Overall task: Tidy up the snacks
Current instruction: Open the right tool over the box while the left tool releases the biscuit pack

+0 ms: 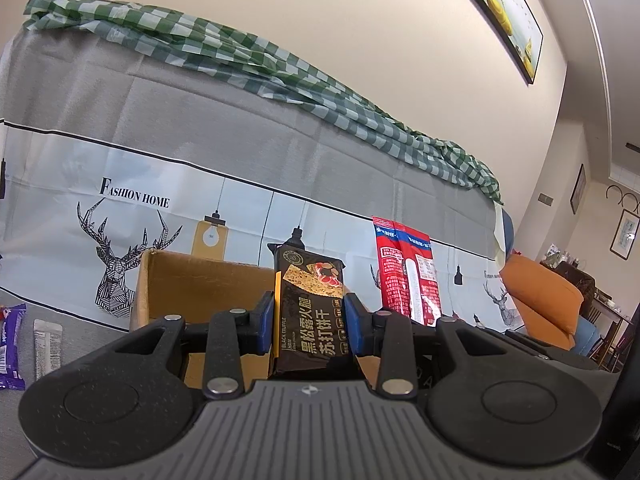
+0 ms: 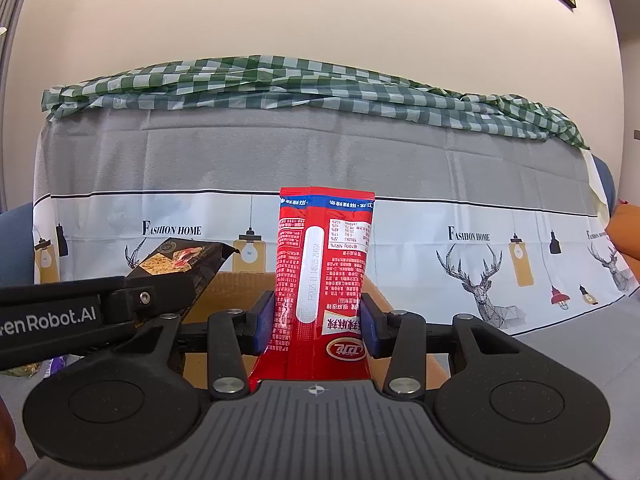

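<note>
My left gripper point(image 1: 309, 322) is shut on a black cracker packet point(image 1: 310, 300), held upright above the near edge of an open cardboard box point(image 1: 192, 284). My right gripper point(image 2: 318, 320) is shut on a red snack packet point(image 2: 324, 272), held upright over the same box point(image 2: 236, 284). The red packet also shows in the left wrist view point(image 1: 408, 276), to the right of the black one. The left gripper and black packet point(image 2: 176, 264) show at the left of the right wrist view. A purple packet point(image 1: 10, 344) and a white packet point(image 1: 47, 344) lie left of the box.
A sofa back draped in a grey and white deer-print cloth point(image 2: 320, 168) rises behind the box, with a green checked cloth point(image 2: 280, 84) on top. An orange cushion point(image 1: 540, 304) sits at the right. A framed picture point(image 1: 504, 12) hangs on the wall.
</note>
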The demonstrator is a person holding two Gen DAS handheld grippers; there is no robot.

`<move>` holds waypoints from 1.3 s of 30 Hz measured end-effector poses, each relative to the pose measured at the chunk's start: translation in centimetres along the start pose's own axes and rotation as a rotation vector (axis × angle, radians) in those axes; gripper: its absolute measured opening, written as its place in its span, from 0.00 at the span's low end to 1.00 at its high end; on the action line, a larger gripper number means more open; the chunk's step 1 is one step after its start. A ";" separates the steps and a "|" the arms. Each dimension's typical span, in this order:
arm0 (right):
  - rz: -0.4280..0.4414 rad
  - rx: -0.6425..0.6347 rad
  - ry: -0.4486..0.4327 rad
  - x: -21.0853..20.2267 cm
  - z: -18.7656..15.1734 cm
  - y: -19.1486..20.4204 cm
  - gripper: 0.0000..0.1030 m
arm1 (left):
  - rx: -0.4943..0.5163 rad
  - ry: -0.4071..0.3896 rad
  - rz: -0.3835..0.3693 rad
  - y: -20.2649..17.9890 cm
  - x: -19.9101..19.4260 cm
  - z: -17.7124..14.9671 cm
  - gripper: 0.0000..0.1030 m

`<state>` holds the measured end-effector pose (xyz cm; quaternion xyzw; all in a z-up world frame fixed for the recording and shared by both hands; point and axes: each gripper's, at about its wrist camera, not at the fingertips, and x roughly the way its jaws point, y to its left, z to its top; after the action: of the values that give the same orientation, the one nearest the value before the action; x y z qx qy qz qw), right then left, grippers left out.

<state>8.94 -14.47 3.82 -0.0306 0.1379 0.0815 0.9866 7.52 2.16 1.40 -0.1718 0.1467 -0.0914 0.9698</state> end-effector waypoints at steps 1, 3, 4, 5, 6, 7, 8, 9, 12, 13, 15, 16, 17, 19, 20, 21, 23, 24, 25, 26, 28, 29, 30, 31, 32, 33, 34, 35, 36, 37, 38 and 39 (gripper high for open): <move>0.000 0.001 0.000 0.0 0.0 0.0 0.44 | 0.000 0.000 -0.001 0.0 0.0 0.0 0.38; 0.000 -0.001 -0.001 0.0 0.0 0.0 0.44 | 0.001 -0.001 0.000 0.0 0.0 0.0 0.38; 0.000 0.000 0.000 0.0 0.0 0.0 0.44 | 0.000 -0.001 0.001 0.0 0.1 -0.1 0.38; 0.000 0.001 0.001 0.0 0.0 0.0 0.44 | -0.001 -0.001 0.001 0.0 0.1 0.0 0.38; -0.001 0.001 0.001 0.0 0.0 -0.1 0.44 | -0.002 -0.002 0.002 0.0 0.1 0.0 0.38; -0.001 0.001 0.001 0.0 0.0 -0.1 0.44 | -0.002 -0.002 0.002 0.0 0.2 0.0 0.38; 0.000 0.001 0.001 0.0 0.0 -0.1 0.44 | -0.002 -0.002 0.002 0.0 0.1 0.0 0.38; 0.002 0.001 0.002 0.0 0.0 -0.2 0.44 | -0.002 -0.002 0.002 0.0 0.2 0.0 0.38; 0.003 -0.002 0.002 0.0 0.1 -0.2 0.44 | -0.003 -0.002 0.002 0.0 0.1 0.0 0.38; 0.002 -0.003 0.002 0.0 0.1 -0.1 0.44 | -0.003 -0.002 0.002 0.0 0.1 0.0 0.38; 0.002 -0.002 0.003 0.0 0.1 -0.2 0.44 | -0.002 -0.002 0.002 0.0 0.1 0.0 0.38; 0.003 -0.002 0.003 0.0 0.1 -0.2 0.44 | -0.003 -0.001 0.002 0.1 0.1 0.0 0.38; 0.004 -0.003 0.004 0.0 0.1 -0.2 0.44 | -0.004 -0.002 0.002 0.0 0.1 0.0 0.38; 0.003 -0.004 0.002 0.0 0.1 -0.2 0.44 | -0.004 -0.003 0.003 0.0 0.1 0.0 0.38; 0.003 -0.002 0.002 0.0 0.1 -0.2 0.44 | -0.004 -0.003 0.003 0.1 0.1 0.0 0.38; 0.003 -0.004 0.001 0.0 0.1 -0.2 0.44 | -0.003 -0.002 0.002 0.1 0.1 0.0 0.38; 0.002 -0.005 -0.001 0.0 0.1 -0.2 0.44 | -0.003 -0.003 0.003 0.1 0.1 0.0 0.38; 0.003 -0.004 0.000 0.0 0.1 -0.2 0.44 | -0.004 -0.002 0.004 0.1 0.1 0.0 0.38; 0.004 -0.005 0.001 0.0 0.1 -0.2 0.44 | -0.005 -0.002 0.004 0.1 0.1 0.0 0.38; 0.004 -0.005 0.001 0.0 0.1 -0.2 0.44 | -0.008 -0.002 0.004 0.2 0.1 0.0 0.38; 0.004 -0.004 0.001 0.0 0.1 -0.2 0.44 | -0.011 0.000 0.006 0.2 0.2 0.0 0.38; 0.006 -0.005 0.003 0.1 0.1 -0.2 0.44 | -0.012 0.002 0.006 0.2 0.2 -0.1 0.38; 0.005 -0.006 0.005 0.1 0.0 -0.2 0.44 | -0.013 0.006 0.006 0.2 0.2 -0.1 0.38; 0.003 -0.007 0.009 0.1 0.0 -0.1 0.44 | -0.014 0.011 0.004 0.2 0.3 -0.1 0.38; 0.001 -0.008 0.020 0.3 0.0 -0.1 0.45 | -0.017 0.016 0.007 0.3 0.4 -0.1 0.40; -0.002 -0.011 0.030 0.4 0.0 -0.1 0.46 | -0.020 0.019 0.016 0.3 0.4 -0.1 0.50; -0.005 -0.016 0.045 0.6 -0.1 0.0 0.51 | -0.027 0.021 0.022 0.5 0.5 -0.1 0.58; -0.008 -0.018 0.055 0.8 -0.2 0.0 0.53 | -0.036 0.018 0.025 0.7 0.5 -0.1 0.66; -0.011 -0.016 0.060 0.8 -0.2 0.0 0.56 | -0.045 0.014 0.036 0.9 0.5 -0.1 0.67; -0.013 -0.014 0.062 0.9 -0.3 0.0 0.57 | -0.052 0.015 0.044 1.1 0.5 0.0 0.67; -0.015 -0.013 0.062 0.9 -0.3 0.0 0.57 | -0.059 0.014 0.048 1.3 0.5 0.1 0.67; -0.018 -0.013 0.060 0.9 -0.3 0.0 0.57 | -0.065 0.012 0.051 1.5 0.4 0.1 0.67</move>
<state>9.70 -14.38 3.30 -0.0407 0.1666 0.0724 0.9825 8.17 3.46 0.88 -0.1987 0.1595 -0.0629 0.9649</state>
